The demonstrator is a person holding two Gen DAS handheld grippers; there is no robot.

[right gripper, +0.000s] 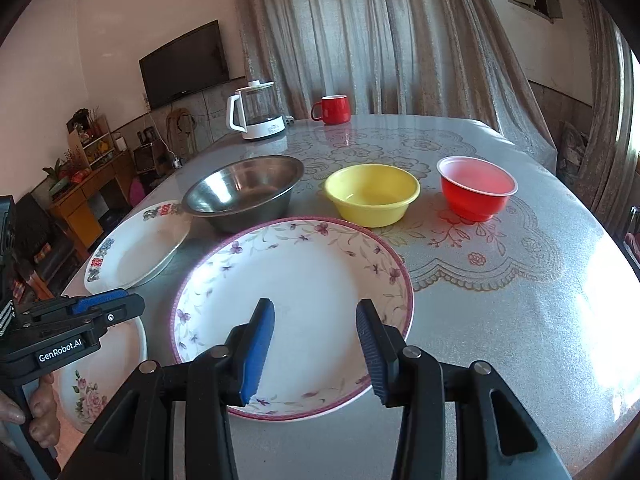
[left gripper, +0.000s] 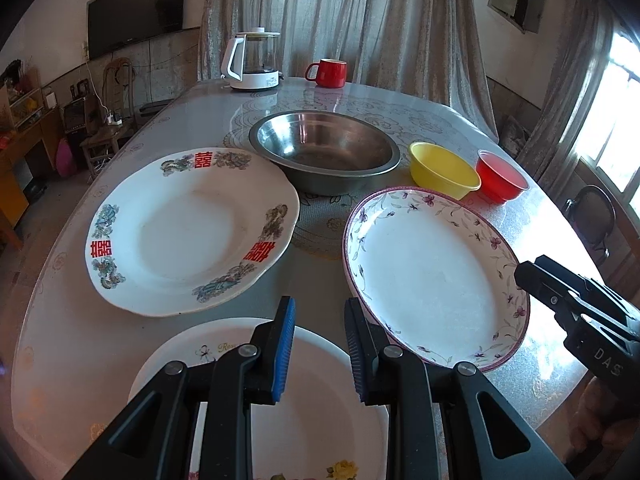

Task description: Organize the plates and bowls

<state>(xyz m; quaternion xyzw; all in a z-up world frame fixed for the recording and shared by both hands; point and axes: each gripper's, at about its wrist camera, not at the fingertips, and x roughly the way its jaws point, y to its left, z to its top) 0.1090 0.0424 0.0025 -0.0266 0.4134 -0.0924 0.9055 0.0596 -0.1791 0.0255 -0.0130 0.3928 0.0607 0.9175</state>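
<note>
Three plates lie on the table. A white plate with red characters (left gripper: 180, 232) is at the left, a purple-flowered plate (left gripper: 432, 276) at the right, and a rose-patterned plate (left gripper: 320, 420) nearest. My left gripper (left gripper: 320, 320) hovers above the rose plate's far rim, narrowly open, with nothing between its blue pads. My right gripper (right gripper: 316, 312) stands open above the purple-flowered plate (right gripper: 304, 280) and grips nothing. Behind the plates stand a steel bowl (right gripper: 244, 192), a yellow bowl (right gripper: 372, 192) and a red bowl (right gripper: 476, 188).
A white kettle (left gripper: 252, 60) and a red mug (left gripper: 328, 72) stand at the table's far edge. The lace-patterned tabletop (right gripper: 500, 300) is bare to the right of the plates. A hand holds the left gripper's handle (right gripper: 40, 412). Curtains hang behind the table.
</note>
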